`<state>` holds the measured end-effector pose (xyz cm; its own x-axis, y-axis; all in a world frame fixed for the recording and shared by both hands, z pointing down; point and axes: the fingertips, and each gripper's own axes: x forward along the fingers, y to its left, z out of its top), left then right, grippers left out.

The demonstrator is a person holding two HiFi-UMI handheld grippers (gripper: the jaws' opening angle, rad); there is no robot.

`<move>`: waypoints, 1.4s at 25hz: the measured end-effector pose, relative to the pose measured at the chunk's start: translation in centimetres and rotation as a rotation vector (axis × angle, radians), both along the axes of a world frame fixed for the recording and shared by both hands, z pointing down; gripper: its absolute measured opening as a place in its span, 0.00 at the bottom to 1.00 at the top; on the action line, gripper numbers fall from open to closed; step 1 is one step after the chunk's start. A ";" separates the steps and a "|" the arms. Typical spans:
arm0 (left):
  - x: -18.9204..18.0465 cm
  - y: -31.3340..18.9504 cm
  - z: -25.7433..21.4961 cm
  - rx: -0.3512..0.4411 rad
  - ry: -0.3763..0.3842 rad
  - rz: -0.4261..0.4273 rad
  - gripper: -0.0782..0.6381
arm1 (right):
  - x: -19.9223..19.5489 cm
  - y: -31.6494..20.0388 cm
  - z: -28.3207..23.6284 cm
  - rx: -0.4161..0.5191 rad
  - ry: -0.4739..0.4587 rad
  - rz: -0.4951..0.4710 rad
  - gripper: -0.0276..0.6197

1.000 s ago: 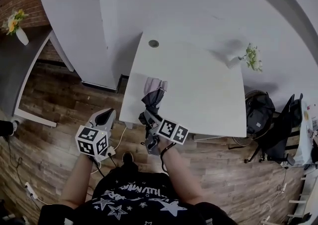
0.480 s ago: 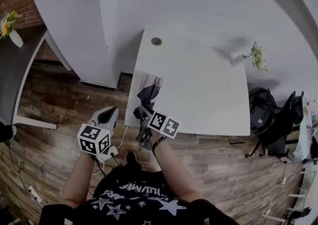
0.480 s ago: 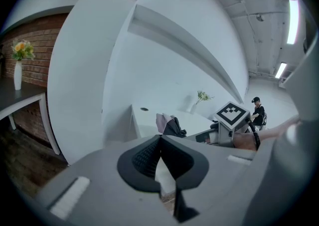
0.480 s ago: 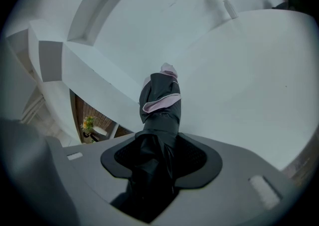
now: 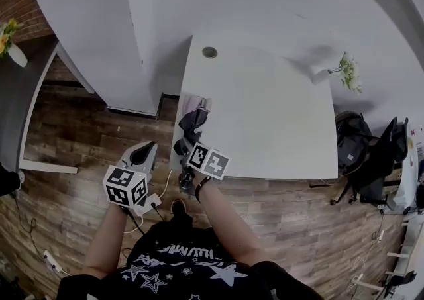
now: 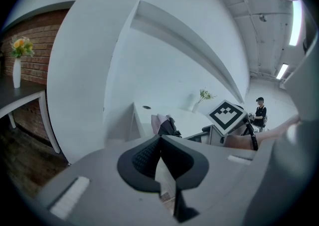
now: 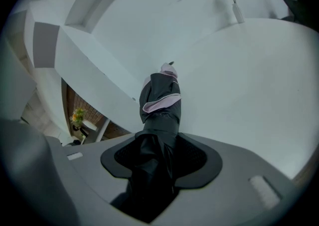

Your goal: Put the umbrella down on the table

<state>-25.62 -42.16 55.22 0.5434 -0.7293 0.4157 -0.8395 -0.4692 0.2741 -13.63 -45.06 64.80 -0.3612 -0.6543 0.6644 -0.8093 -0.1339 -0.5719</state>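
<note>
Status of the set-down, read from all three views: my right gripper (image 5: 188, 148) is clamped on the folded umbrella (image 5: 193, 120), and in the right gripper view the dark fabric fills the space between the jaws of the right gripper (image 7: 162, 159), with both pads pressed into its lower end. From there the umbrella (image 7: 160, 98) runs up the middle of the frame, its pink-lined end pointing toward the top. In the head view it sits at the lower left edge of the white table (image 5: 271, 120), with its far end over the table's left margin and its gripped end at or just off the near edge. I cannot tell from any view whether the fabric already rests on the tabletop or hangs just above it. My left gripper (image 5: 142, 153) is at the left of the head view, over the wooden floor and apart from both table and umbrella; in the left gripper view the jaws of the left gripper (image 6: 160, 156) meet at their tips with nothing between them. My assessment: the carry to the table is done, the set-down is not. Remaining steps, in order: lower the umbrella until its full length lies on the surface, preferably further in from the edge so it cannot slide off; open the right jaws; draw the gripper clear
</note>
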 end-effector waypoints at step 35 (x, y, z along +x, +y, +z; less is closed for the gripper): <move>0.3 1.4 0.6 -0.009 0.018 -0.027 0.11 | 0.4 1.5 -0.3 -0.013 0.131 -0.084 0.48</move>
